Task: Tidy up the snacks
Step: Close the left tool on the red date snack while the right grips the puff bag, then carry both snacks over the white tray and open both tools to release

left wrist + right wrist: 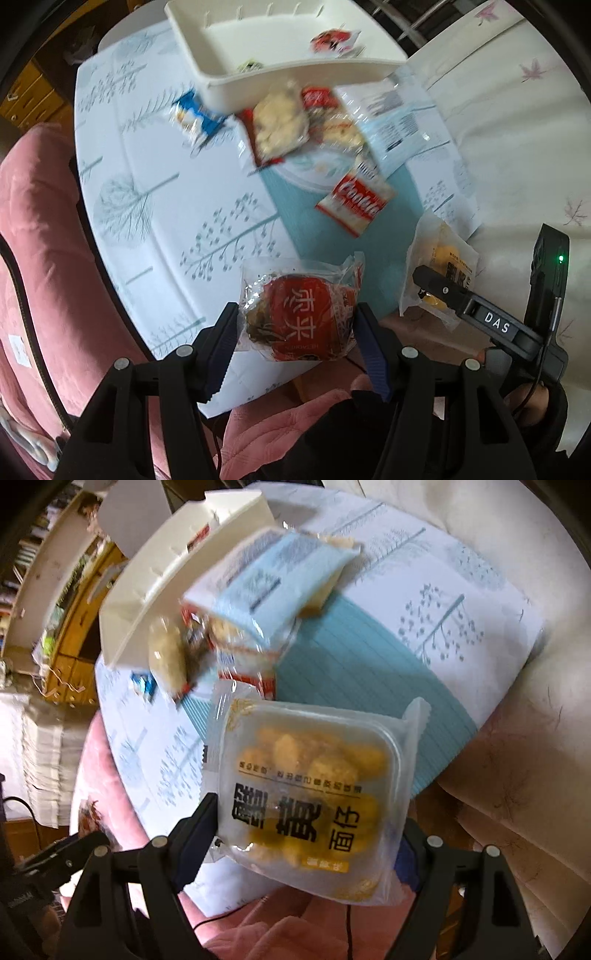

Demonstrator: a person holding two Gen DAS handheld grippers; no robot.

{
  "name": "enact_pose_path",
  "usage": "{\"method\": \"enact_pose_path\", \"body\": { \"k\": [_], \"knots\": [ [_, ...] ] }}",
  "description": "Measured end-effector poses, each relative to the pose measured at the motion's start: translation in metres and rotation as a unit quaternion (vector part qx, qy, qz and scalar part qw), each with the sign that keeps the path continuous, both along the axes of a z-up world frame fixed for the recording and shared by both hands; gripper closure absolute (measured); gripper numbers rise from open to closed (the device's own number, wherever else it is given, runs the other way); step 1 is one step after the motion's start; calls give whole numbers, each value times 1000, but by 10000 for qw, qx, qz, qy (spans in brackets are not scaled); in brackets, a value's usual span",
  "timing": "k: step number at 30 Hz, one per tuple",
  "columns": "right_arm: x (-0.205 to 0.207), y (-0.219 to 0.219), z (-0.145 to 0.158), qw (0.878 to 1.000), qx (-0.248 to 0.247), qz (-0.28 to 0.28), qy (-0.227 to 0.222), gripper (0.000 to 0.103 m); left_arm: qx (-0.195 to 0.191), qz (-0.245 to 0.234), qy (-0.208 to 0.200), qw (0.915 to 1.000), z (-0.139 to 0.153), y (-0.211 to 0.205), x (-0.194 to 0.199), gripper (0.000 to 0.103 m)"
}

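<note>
Snacks are held in both grippers, lifted clear of the table [155, 206]. The left gripper [295, 332] is pinched on a red-labelled snack pack [299, 314], its pads pressing the clear wrapper from both sides. The right gripper [310, 834] is clamped across a wide yellow bun pack [310, 786], jaws set far apart to fit its plastic tray.

A white bin [280, 48] sits at the far side of the table, two small packets already inside, so it is judged the drop target. Just in front of the bin's near wall a loose pile is left: a blue packet [195, 114], a cookie pack [356, 203], a pale-blue printed bag [399, 118]. Both packs are likely being carried toward the bin.
</note>
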State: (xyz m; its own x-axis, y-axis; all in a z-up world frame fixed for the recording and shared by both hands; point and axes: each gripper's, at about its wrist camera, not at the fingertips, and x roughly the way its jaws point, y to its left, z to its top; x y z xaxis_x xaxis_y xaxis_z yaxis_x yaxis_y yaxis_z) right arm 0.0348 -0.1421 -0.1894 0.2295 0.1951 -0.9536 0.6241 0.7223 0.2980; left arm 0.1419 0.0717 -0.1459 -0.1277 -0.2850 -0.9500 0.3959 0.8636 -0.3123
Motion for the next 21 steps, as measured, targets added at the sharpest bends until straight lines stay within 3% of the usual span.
{"method": "enact_pose_path", "body": {
  "k": [9, 14, 21],
  "knots": [
    [47, -45, 49, 9978, -11, 289, -601, 21, -260, 228, -395, 9986, 48, -32, 31, 42],
    [78, -69, 74, 9943, -3, 565, -901, 21, -224, 463, -712, 9961, 77, -56, 59, 42],
    [138, -93, 97, 9837, 43, 1075, -1440, 20, -93, 910, -1051, 9902, 92, -75, 101, 42]
  ]
}}
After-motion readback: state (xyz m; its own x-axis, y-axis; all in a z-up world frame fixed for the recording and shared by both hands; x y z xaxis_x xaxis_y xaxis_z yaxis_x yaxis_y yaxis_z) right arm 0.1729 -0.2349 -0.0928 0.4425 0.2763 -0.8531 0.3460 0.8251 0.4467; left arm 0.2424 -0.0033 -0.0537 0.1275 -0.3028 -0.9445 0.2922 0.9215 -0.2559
